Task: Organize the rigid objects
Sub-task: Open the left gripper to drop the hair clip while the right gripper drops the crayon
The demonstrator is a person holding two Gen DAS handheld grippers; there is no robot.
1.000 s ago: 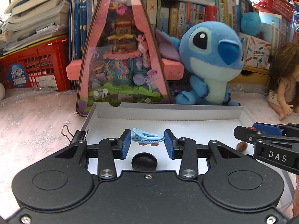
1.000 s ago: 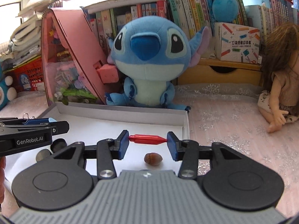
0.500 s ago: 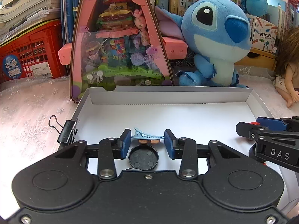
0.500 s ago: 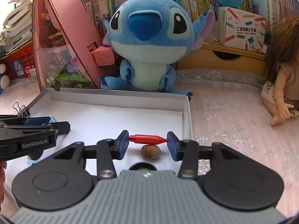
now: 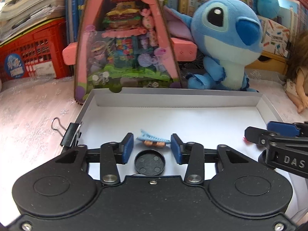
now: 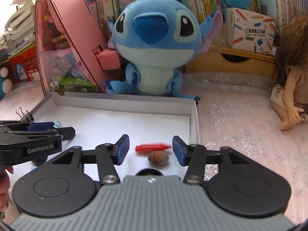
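The blue hair clip (image 5: pixel 152 139) is seen lying in the white tray (image 5: pixel 192 98), long axis crosswise between the wide-open jaws of the left gripper (image 5: pixel 152 148); the red crayon (image 6: pixel 151 147) is likewise framed, ungripped, by the open right gripper (image 6: pixel 150 150)

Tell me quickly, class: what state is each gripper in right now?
Left gripper: open, holding nothing; light blue plastic hair clip lies loose between its fingers.
Right gripper: open, holding nothing; red plastic crayon-shaped piece released.
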